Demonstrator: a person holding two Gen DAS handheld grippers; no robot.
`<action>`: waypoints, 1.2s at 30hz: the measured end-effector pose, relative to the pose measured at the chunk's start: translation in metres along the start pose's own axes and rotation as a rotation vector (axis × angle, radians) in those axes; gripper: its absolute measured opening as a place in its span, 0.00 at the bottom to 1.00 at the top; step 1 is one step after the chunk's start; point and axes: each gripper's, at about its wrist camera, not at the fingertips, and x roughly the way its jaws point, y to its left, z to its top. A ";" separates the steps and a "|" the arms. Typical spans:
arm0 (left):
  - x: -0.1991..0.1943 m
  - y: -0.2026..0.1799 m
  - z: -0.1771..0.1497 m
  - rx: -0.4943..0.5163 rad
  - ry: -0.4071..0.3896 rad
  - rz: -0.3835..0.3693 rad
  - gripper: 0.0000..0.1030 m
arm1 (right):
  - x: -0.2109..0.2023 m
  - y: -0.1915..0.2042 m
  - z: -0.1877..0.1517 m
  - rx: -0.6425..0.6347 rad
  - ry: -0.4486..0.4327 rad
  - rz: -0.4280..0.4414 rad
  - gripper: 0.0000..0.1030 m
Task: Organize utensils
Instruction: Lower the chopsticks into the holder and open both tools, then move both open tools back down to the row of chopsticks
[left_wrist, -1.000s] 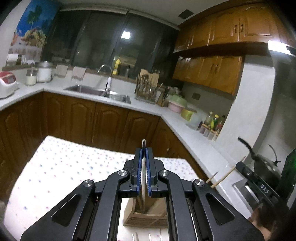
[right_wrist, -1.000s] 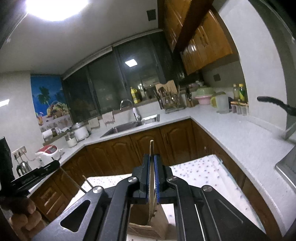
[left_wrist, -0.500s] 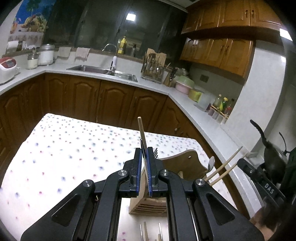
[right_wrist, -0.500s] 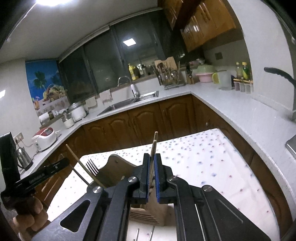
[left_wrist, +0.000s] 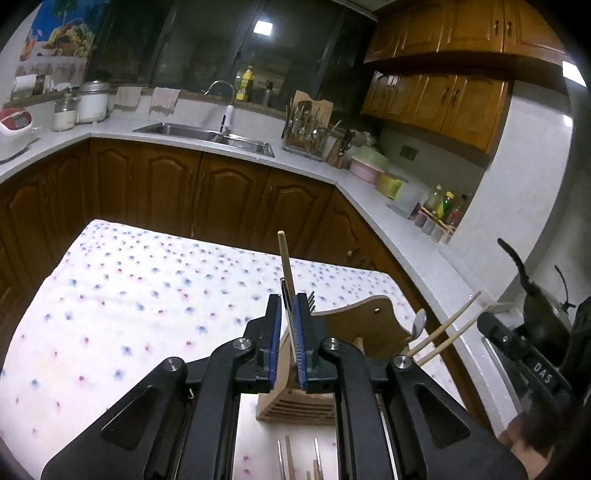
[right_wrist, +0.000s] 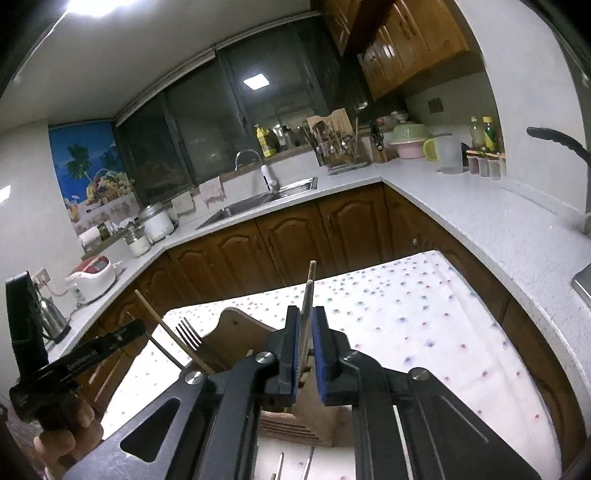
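A wooden utensil holder (left_wrist: 365, 332) stands on the dotted tablecloth (left_wrist: 140, 295), also in the right wrist view (right_wrist: 236, 332). A fork (right_wrist: 188, 332) and a spoon (left_wrist: 419, 321) stick up from it. My left gripper (left_wrist: 288, 325) has its jaws slightly parted around a wooden chopstick (left_wrist: 286, 262) and a metal utensil, just above the holder. My right gripper (right_wrist: 304, 332) has its jaws slightly parted around a pair of chopsticks (right_wrist: 309, 288). The same pair (left_wrist: 447, 328) shows at the right of the left wrist view.
More utensils (left_wrist: 299, 458) lie on the cloth below the holder. Behind the table run wooden cabinets (left_wrist: 221, 199), a white counter (right_wrist: 480, 221) with a sink (left_wrist: 207, 136), a utensil rack (left_wrist: 306, 129), bowls and bottles. A black pan (left_wrist: 532, 295) sits at right.
Both grippers tilted down toward the table and the holder came into view. Both pairs of jaws have opened a little around the utensils.
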 end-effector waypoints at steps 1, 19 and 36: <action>-0.003 0.002 0.001 -0.004 -0.003 0.001 0.16 | -0.003 0.000 0.000 0.006 -0.006 0.006 0.24; -0.092 0.023 -0.051 -0.034 -0.066 0.061 0.88 | -0.102 0.001 -0.030 0.080 -0.175 0.061 0.99; -0.096 0.041 -0.125 -0.061 0.087 0.100 0.88 | -0.118 -0.011 -0.104 0.097 -0.005 0.011 0.99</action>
